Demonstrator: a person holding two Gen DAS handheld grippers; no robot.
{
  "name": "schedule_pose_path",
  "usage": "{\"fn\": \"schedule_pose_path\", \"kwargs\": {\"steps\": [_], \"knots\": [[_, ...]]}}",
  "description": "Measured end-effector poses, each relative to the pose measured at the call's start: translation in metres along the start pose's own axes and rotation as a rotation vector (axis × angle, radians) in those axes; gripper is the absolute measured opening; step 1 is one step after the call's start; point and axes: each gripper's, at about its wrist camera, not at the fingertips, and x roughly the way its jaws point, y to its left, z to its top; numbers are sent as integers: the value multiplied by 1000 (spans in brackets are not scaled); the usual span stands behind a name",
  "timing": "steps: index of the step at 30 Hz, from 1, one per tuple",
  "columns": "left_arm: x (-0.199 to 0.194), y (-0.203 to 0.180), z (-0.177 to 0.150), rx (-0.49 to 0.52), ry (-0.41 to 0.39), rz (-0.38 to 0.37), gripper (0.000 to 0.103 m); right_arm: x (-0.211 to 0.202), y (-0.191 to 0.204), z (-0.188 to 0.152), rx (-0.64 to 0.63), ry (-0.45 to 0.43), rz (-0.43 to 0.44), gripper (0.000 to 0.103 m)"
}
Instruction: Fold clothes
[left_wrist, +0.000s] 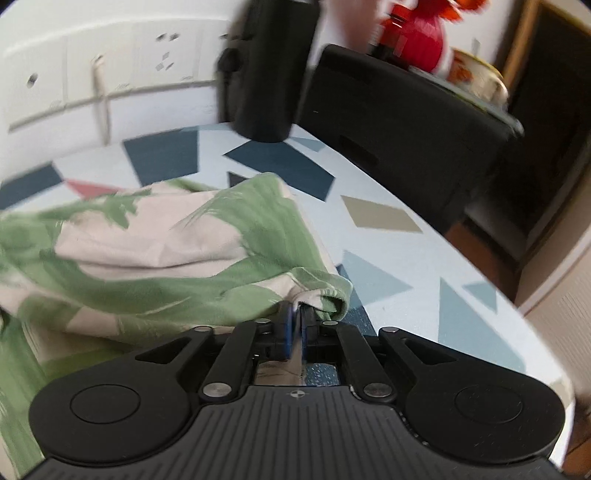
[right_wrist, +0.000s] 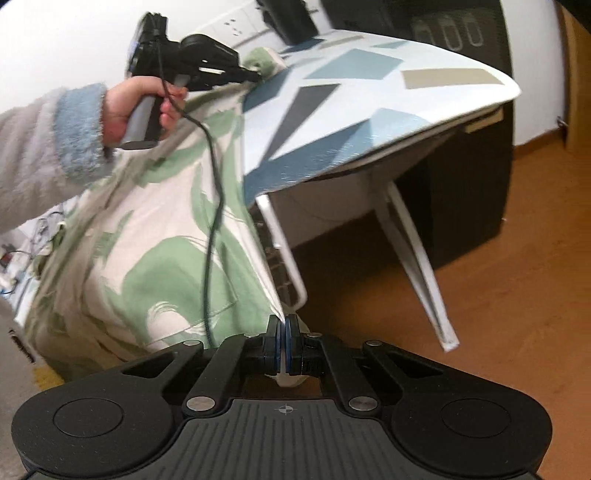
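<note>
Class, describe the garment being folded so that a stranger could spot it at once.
Find the table with blue geometric patches. Draped over its edge hangs the garment, pinched by both tools. Its cream cloth with broad green leaf shapes sets it apart.

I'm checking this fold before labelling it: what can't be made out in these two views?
- Garment type: bunched, its left part cut off by the left wrist view's edge.
- Right gripper pinch point: fabric hidden between the blue pads.
- Left gripper grasp: blurred by motion.
- Red object behind the table: blurred.
</note>
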Motion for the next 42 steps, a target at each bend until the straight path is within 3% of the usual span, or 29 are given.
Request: {"fn": "schedule_pose_path", "kwargs": {"steps": [1,3,4,7,9,11,16,19,23,26,28,31,38,42], "knots": [[-4,-4,-1,19,9,-4,26,-1,1,0,6,9,-26,16],[-20,-7,-4,24,26,-42,78,-2,4,1,19,26,-79,39],[-28,-9,-5,26,34,-61,81,-5,7,2,24,23,-118,50],[-73,-6,-15,47,17,-176,83,-22,16,4,52,-26,-243,68],[-110,3,-20,61,2,-250,83,-36,20,11,83,-71,-307,69],[-152,22,-26,55,-36,-264,85,-52,27,19,87,-131,-311,70],[-260,79,-79,-83,-154,-16,90,-82,52,38,7,-267,-224,78],[-306,92,-132,-201,-134,131,90,-86,77,47,-36,-310,-124,80],[-347,92,-212,-363,-89,253,90,-67,114,54,-52,-269,49,78],[-359,92,-262,-444,-31,298,90,-43,150,50,-106,-187,116,54],[-361,90,-282,-436,-6,320,90,-24,175,46,-137,-136,140,28],[-355,89,-298,-410,27,336,90,-3,209,40,-150,-79,193,16],[-359,93,-310,-306,13,249,90,47,273,35,-206,-15,208,17],[-360,99,-313,-256,20,194,90,83,288,40,-197,-41,122,23]]}}
